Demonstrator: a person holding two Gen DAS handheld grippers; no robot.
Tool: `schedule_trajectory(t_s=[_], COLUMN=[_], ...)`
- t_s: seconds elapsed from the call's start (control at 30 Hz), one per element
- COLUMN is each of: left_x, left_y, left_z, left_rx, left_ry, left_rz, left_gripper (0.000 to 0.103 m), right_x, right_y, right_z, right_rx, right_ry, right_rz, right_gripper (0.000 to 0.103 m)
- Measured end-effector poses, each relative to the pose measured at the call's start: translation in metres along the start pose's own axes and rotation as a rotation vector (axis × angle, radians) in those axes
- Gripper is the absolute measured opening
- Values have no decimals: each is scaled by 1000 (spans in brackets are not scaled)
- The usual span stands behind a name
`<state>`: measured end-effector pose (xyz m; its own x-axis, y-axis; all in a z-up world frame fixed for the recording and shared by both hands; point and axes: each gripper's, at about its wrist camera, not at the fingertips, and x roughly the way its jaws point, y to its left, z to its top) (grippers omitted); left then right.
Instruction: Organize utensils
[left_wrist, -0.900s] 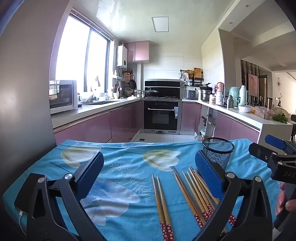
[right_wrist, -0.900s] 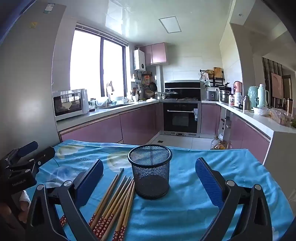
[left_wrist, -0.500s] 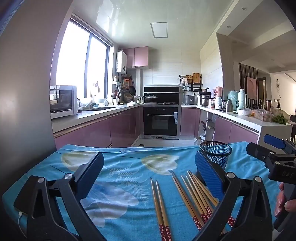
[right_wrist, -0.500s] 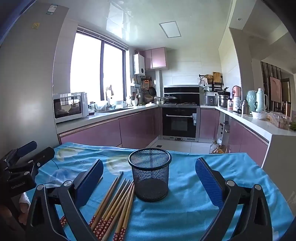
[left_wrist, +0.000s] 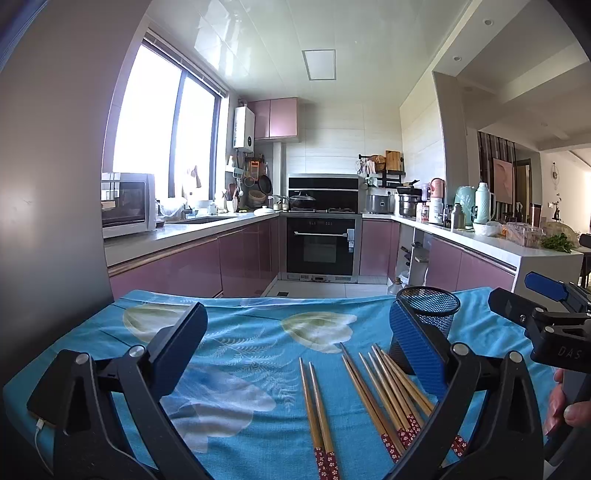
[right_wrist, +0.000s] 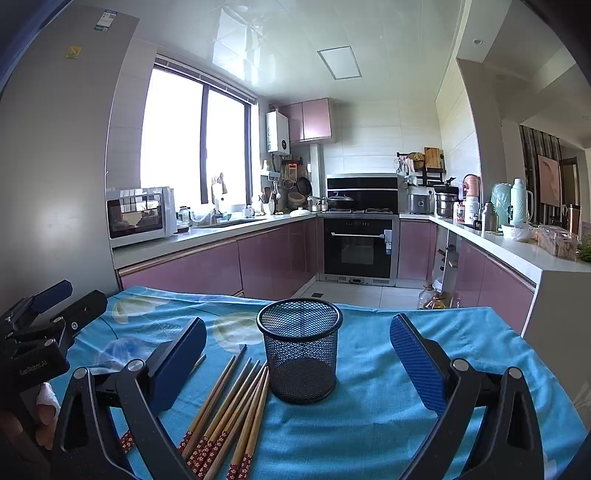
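Observation:
Several wooden chopsticks (left_wrist: 384, 395) with red patterned ends lie on the blue floral tablecloth (left_wrist: 240, 354); a separate pair (left_wrist: 316, 410) lies just left of the bunch. An empty black mesh cup (right_wrist: 300, 349) stands upright behind them, and the chopsticks (right_wrist: 229, 410) fan out to its left. My left gripper (left_wrist: 295, 347) hovers open above the cloth, its right finger in front of the mesh cup (left_wrist: 430, 312). My right gripper (right_wrist: 298, 356) is open too, its fingers standing wide on either side of the cup without touching it. Each gripper shows in the other's view, held by a hand.
The table's far edge drops to a tiled floor (right_wrist: 354, 291) and a U-shaped kitchen with pink cabinets (left_wrist: 243, 258), an oven (left_wrist: 319, 247) and a microwave (right_wrist: 138, 216). A tall grey fridge (right_wrist: 55, 166) stands at the left. A phone with a cable (left_wrist: 40, 417) lies at the table's left corner.
Both views have tilted upward a little, so the table, cup and chopsticks sit lower in the frames. Both grippers stay open; nothing on the table has moved.

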<state>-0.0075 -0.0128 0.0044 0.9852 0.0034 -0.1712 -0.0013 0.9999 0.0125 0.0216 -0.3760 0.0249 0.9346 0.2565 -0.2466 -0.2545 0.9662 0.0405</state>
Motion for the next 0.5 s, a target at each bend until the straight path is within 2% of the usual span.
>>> schedule_trajectory(t_s=[0.5], left_x=[-5], left_y=[7], left_z=[-4], left_rx=[-5], left_ry=[-13], left_rz=[-5], left_gripper=[97], right_x=[-3], right_y=[-2], right_z=[0], right_rx=[7], right_ry=[-5], right_rz=[6], right_gripper=[96])
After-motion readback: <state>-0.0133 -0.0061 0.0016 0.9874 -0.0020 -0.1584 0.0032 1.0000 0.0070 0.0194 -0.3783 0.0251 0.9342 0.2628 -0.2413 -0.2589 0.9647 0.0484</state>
